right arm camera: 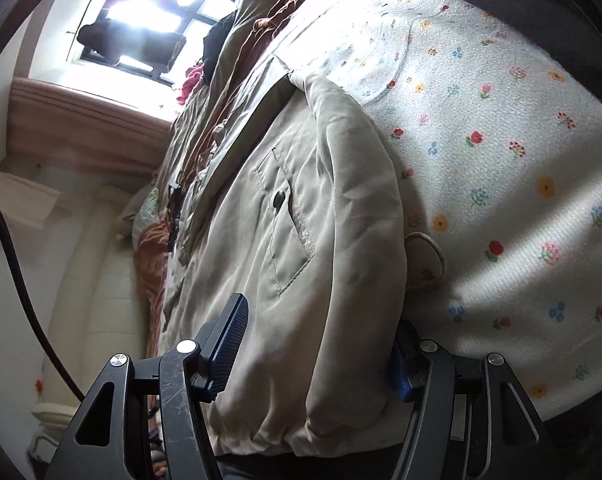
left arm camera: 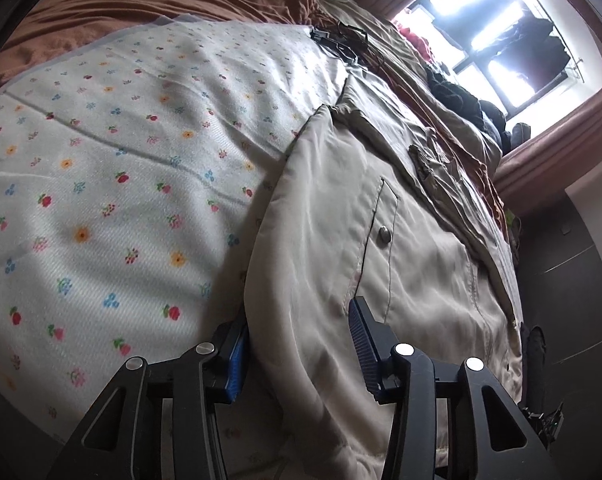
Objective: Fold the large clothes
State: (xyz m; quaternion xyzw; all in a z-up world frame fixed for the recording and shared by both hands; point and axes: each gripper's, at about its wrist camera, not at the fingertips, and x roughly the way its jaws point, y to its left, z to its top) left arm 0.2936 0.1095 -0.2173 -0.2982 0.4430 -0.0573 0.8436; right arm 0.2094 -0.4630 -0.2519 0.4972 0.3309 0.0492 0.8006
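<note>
A beige padded jacket [left arm camera: 381,208] with a snap pocket lies flat on a white bedspread with a flower print [left arm camera: 121,160]. My left gripper [left arm camera: 301,352] is low over the jacket's near edge, jaws apart. One of its fingers [left arm camera: 237,360] sits at the jacket's side edge and the other rests on top of the cloth, with a fold between them. In the right wrist view the jacket [right arm camera: 301,160] fills the middle. My right gripper [right arm camera: 317,352] straddles its other side edge, open. The outer finger [right arm camera: 405,364] is half hidden beside the cloth.
A brown blanket [left arm camera: 141,8] bunches at the far end of the bed. Black cables [left arm camera: 341,40] and a pile of dark and red clothes [left arm camera: 461,88] lie beyond the jacket, below a bright window [left arm camera: 481,20]. A cream cushioned surface [right arm camera: 101,280] and a black cable [right arm camera: 13,248] are beside the bed.
</note>
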